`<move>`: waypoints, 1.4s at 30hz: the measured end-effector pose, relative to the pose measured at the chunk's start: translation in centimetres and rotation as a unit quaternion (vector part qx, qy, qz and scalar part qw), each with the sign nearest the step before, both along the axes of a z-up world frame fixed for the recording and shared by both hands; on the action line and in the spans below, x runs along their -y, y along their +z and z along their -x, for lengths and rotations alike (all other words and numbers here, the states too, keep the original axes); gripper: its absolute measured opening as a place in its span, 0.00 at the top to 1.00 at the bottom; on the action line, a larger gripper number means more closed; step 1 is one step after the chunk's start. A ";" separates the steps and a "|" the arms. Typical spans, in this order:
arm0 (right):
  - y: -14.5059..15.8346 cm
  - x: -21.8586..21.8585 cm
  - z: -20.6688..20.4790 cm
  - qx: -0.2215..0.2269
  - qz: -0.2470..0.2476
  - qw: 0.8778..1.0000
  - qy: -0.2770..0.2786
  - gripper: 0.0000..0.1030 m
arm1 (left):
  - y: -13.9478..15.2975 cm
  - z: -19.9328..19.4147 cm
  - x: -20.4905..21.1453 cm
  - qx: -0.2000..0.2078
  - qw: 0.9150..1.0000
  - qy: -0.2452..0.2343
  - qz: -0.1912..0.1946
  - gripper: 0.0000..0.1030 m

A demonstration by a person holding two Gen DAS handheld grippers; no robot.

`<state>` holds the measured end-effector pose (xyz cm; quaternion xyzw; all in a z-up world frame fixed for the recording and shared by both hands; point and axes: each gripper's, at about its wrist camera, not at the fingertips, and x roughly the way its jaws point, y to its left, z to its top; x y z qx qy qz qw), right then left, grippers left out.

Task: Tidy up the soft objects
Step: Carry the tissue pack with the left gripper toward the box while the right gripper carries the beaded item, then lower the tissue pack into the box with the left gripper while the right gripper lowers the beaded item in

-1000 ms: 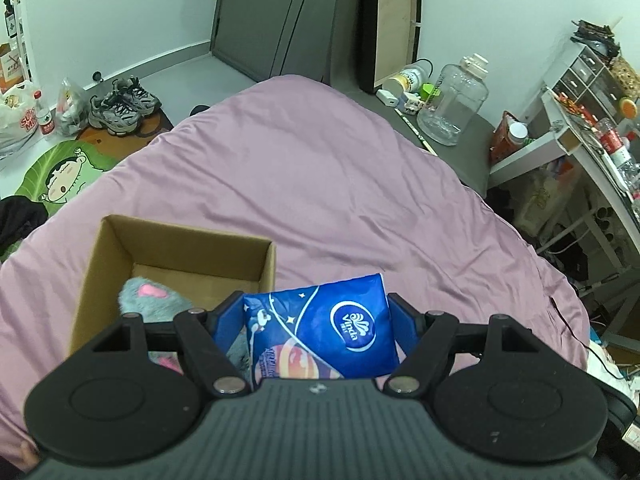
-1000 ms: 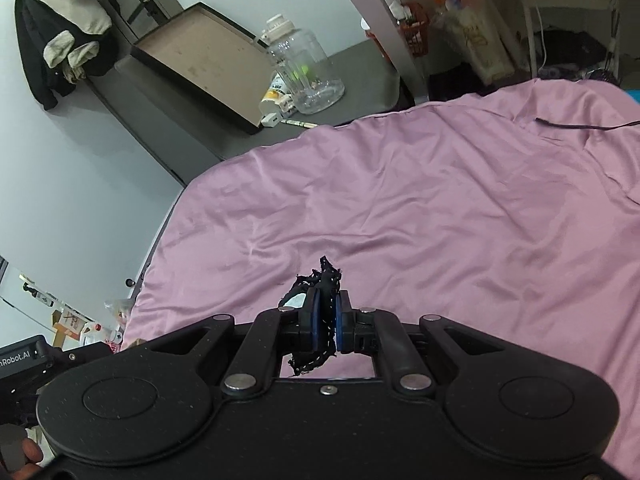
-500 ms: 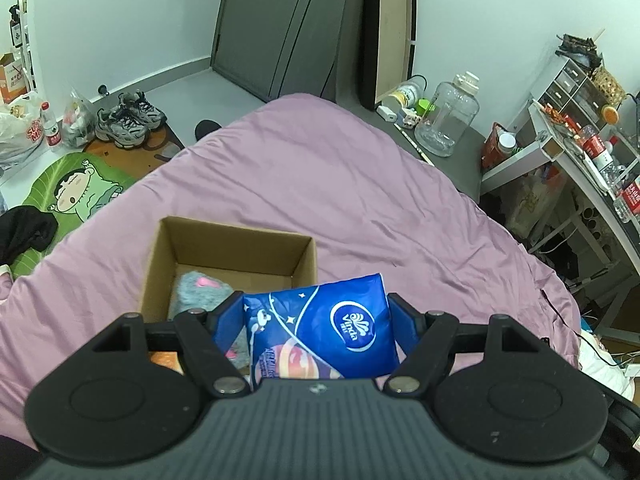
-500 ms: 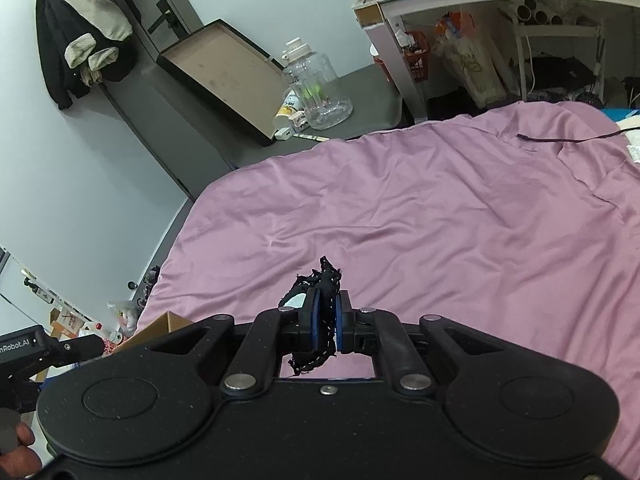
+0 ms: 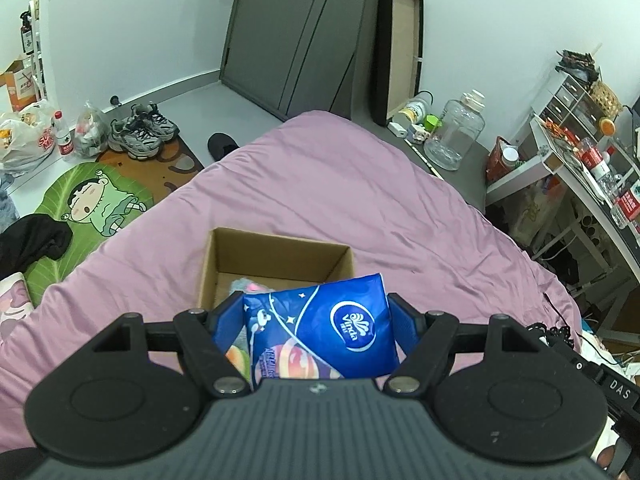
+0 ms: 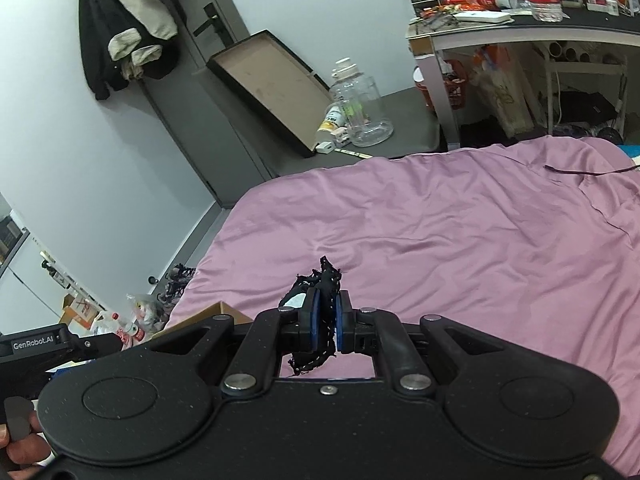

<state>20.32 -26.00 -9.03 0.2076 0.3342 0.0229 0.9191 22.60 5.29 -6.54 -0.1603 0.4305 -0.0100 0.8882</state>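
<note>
Tissue pack [image 5: 320, 330], blue, sat clamped in the left hand-held gripper [image 5: 316, 316] above the near edge of a cardboard box [image 5: 276, 262] on the bed [image 5: 320, 184]; a grey-pink plush [image 5: 246, 285] lay inside. The right hand-held gripper [image 6: 325, 320] pinched black mesh fabric [image 6: 324, 280].

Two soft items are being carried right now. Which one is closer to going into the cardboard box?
The blue Vinda tissue pack in the left gripper: it hangs right at the cardboard box. The right gripper's black lace piece is over bare sheet.
</note>
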 end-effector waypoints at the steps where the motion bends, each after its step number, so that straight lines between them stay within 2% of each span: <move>1: 0.1 -0.3 0.0 0.001 0.002 1.000 0.002 0.92 | 0.0 0.0 -0.3 0.000 1.000 0.001 0.001 0.28; 14: 0.6 -5.8 -0.4 0.012 0.023 0.998 0.049 0.92 | -1.3 -0.7 -3.8 -0.012 1.000 0.015 0.009 0.28; 27: -0.9 -11.8 -2.3 -0.017 0.034 0.994 0.103 0.91 | -4.4 -2.9 -6.2 -0.039 0.999 0.024 0.025 0.28; 33: -2.1 -13.5 -3.5 -0.034 0.029 0.993 0.110 0.91 | -5.8 -3.9 -6.4 -0.051 0.998 0.021 0.032 0.28; 42: -3.4 -14.2 -4.4 -0.058 0.004 0.991 0.120 0.76 | -7.1 -5.4 -6.2 -0.062 0.997 0.022 0.038 0.28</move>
